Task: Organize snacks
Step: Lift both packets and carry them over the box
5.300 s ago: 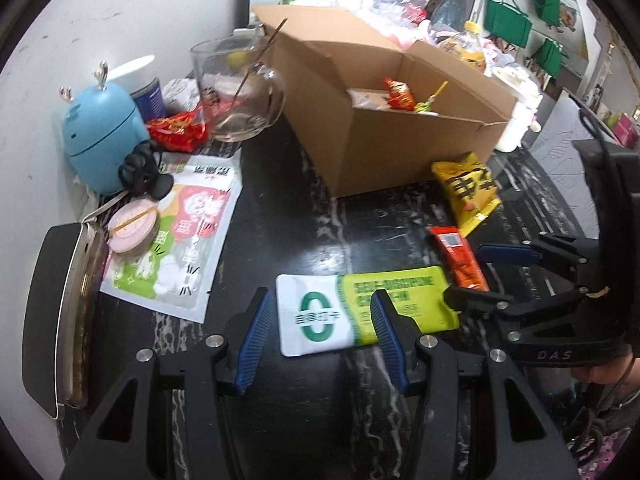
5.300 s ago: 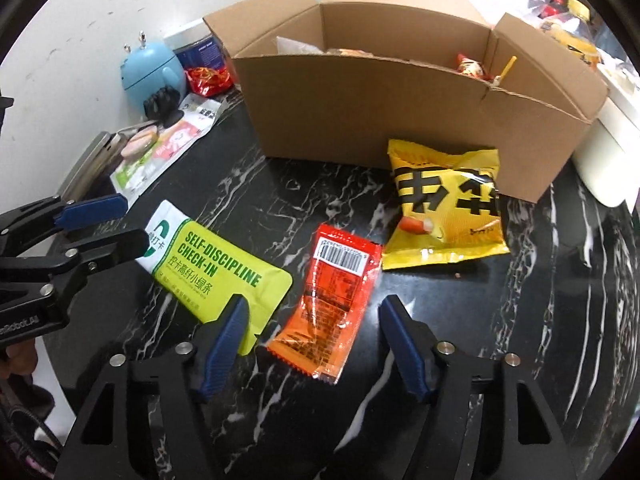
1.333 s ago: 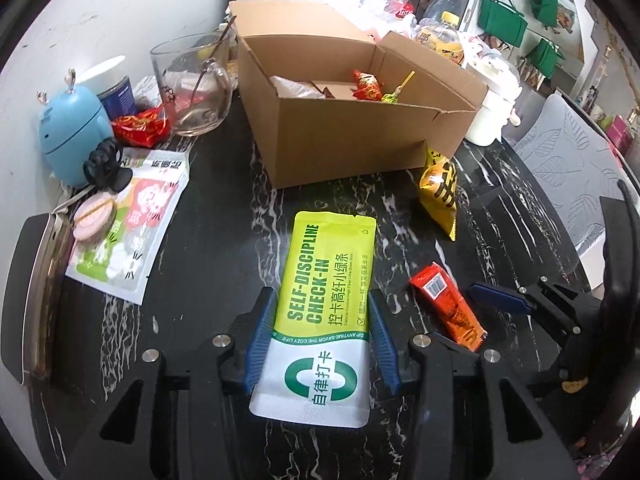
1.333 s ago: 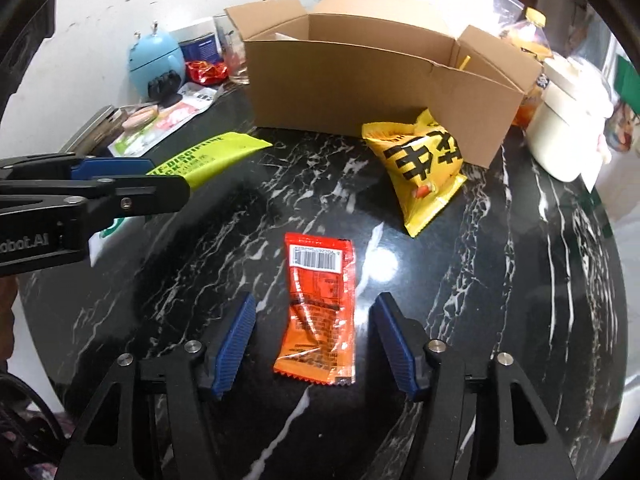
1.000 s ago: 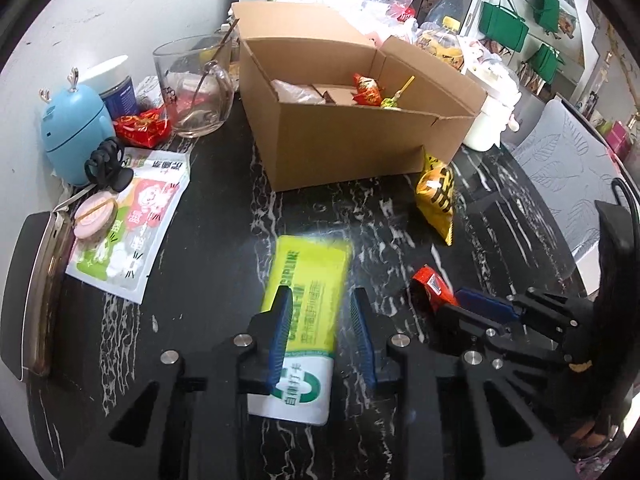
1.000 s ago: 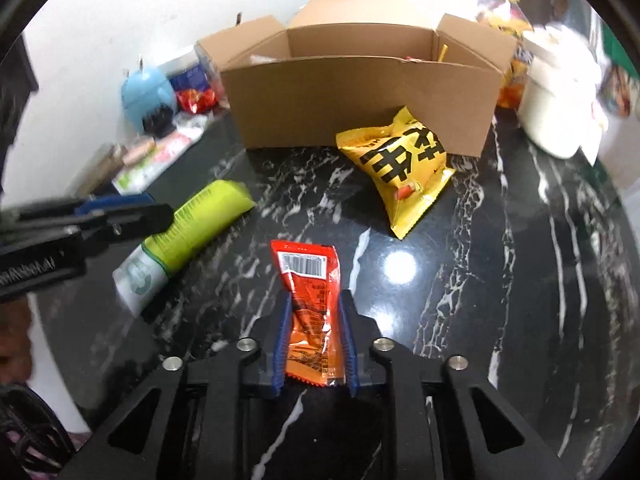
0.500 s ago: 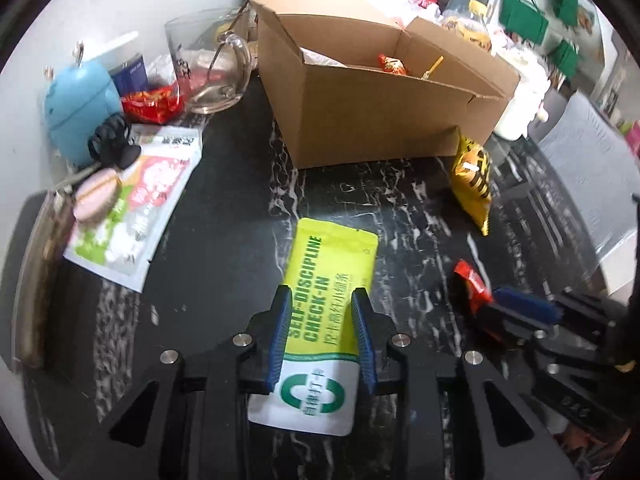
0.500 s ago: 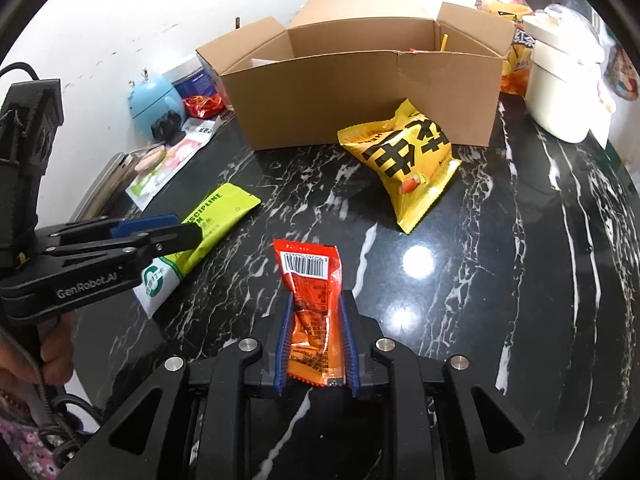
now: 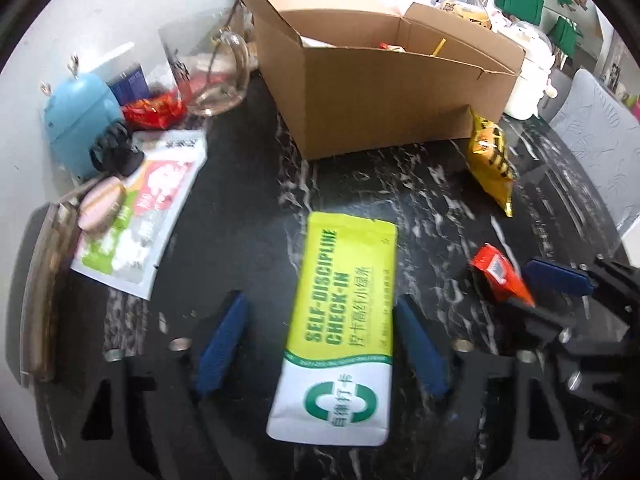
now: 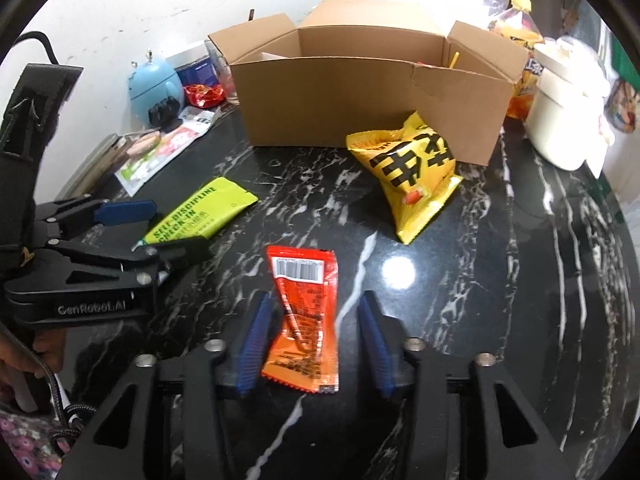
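Observation:
A green and white "SELF-DISCIPLINE CHECK-IN" packet (image 9: pixel 340 320) lies flat on the black marble table between the fingers of my open left gripper (image 9: pixel 320 344). It also shows in the right wrist view (image 10: pixel 200 216). An orange-red packet (image 10: pixel 304 308) lies between the fingers of my open right gripper (image 10: pixel 312 340); neither pad touches it. A yellow snack bag (image 10: pixel 408 168) leans against the open cardboard box (image 10: pixel 368 108), which holds a few snacks (image 9: pixel 392 46).
At the left stand a blue round gadget (image 9: pixel 80 120), a glass jug (image 9: pixel 208 76), a red wrapper (image 9: pixel 154 110) and a white-green pouch (image 9: pixel 148 208). A white pot (image 10: pixel 564 108) and an orange bottle (image 10: pixel 516 40) stand right of the box.
Both grippers have opened and let go of their packets, which now lie on the table. Half a second ago each was shut on its packet.

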Demonstrator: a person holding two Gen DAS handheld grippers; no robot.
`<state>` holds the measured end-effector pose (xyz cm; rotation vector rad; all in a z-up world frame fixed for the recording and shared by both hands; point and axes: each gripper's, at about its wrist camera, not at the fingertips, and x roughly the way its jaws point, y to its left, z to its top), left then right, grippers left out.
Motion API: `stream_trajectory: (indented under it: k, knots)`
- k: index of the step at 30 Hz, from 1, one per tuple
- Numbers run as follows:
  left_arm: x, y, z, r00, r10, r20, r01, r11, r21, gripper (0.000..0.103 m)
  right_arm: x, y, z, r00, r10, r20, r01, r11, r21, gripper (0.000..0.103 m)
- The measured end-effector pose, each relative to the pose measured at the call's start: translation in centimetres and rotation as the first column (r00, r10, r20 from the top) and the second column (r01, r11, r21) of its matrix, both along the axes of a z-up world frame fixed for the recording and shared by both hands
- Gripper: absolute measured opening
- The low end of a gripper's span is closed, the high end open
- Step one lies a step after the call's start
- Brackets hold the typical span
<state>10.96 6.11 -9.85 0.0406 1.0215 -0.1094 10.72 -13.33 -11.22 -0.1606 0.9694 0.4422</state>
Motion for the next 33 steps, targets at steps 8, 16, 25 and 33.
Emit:
stream_trajectory:
  k: [8, 16, 25, 33]
  knots:
    - [0.3, -0.4, 0.8, 1.0, -0.026, 0.004, 0.026, 0.998, -0.051, 0.04, 0.5, -0.9, 0.3, 0.999, 0.002, -0.05, 0.002, 0.996, 0.088, 0.018]
    - [0.0, -1.1, 2.8, 0.998, -0.039, 0.042, 0.042, 0.995, -0.09, 0.04, 0.6, -1.2, 2.1, 0.999, 0.022, -0.026, -0.018, 0.99, 0.14, 0.018]
    - [0.8, -1.3, 7.6, 0.984, -0.061, 0.165, 0.083, 0.988, -0.133, 0.04, 1.7, -0.8, 6.0, 0.997, 0.058, 0.05, -0.066, 0.981, 0.181, 0.017]
    - [3.4, -1.8, 12.4, 0.948, -0.077, 0.309, 0.125, 0.982, -0.14, 0.04, 4.4, -0.8, 10.2, 0.987, 0.061, 0.149, -0.093, 0.971, 0.218, 0.017]
